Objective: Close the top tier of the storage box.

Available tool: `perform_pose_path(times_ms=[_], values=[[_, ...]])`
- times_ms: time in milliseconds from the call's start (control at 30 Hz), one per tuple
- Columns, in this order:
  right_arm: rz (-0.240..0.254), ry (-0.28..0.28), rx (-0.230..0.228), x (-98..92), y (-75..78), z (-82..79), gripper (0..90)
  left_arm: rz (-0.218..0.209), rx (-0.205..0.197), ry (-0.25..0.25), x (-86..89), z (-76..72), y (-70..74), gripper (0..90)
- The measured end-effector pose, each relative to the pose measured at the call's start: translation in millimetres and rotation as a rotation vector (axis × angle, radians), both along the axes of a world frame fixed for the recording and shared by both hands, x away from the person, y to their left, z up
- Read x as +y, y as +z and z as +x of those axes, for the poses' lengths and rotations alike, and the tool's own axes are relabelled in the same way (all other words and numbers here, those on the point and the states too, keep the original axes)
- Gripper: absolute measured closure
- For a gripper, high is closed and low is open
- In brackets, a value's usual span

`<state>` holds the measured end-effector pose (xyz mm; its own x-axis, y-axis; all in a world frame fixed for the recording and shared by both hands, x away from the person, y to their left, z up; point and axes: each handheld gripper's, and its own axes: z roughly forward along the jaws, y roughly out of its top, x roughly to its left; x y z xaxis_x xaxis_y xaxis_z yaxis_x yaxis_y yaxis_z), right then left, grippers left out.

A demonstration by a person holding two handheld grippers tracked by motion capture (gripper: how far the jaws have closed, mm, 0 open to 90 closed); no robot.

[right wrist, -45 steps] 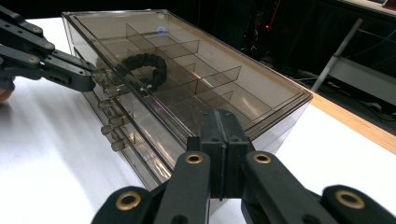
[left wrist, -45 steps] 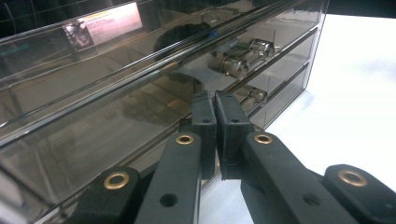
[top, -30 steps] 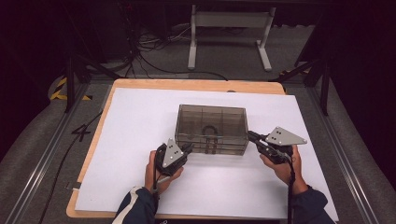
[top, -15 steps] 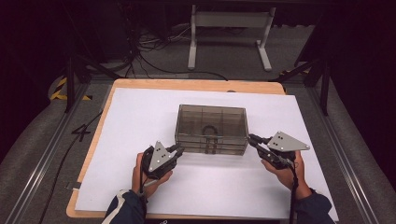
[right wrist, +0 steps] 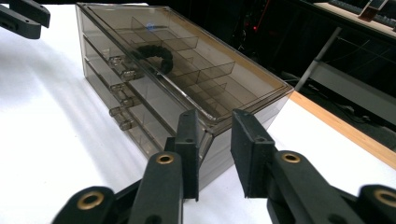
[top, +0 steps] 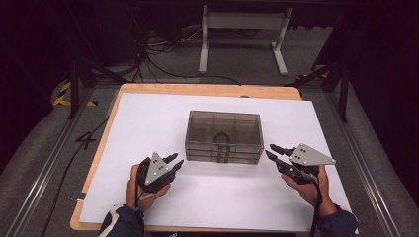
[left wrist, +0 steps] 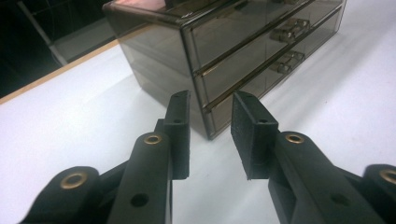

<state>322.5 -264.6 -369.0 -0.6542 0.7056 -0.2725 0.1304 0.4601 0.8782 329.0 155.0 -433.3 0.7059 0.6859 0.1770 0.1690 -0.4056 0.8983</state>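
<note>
Both grippers are empty, jaws parted a little: the left gripper (top: 174, 163) near 7 o'clock of the smoky drawer box (top: 224, 137), the right gripper (top: 275, 152) at 4 o'clock. All three drawers look closed, a dark ring (right wrist: 153, 54) inside; seemingly nothing begun

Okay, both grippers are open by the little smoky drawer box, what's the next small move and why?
Probably ease the right gripper forward to steady the drawer box at its right front corner. Its open jaws already straddle that corner in the right gripper view, while the left gripper sits off the left front corner, free to reach the drawer handles.
</note>
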Motion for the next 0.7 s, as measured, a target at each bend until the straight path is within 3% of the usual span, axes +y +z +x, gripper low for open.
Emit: perform_pose_path(times_ms=[333,700], values=[[0.003,-0.005,0.01,-5.4,-6.6,-11.0,59.7,0.021,0.002,0.037,14.3,-1.5,-4.3,55.3],[-0.002,-0.01,0.016,-13.9,-19.7,-19.2,48.1,0.033,0.029,0.075,30.3,-4.2,-8.5,38.7]])
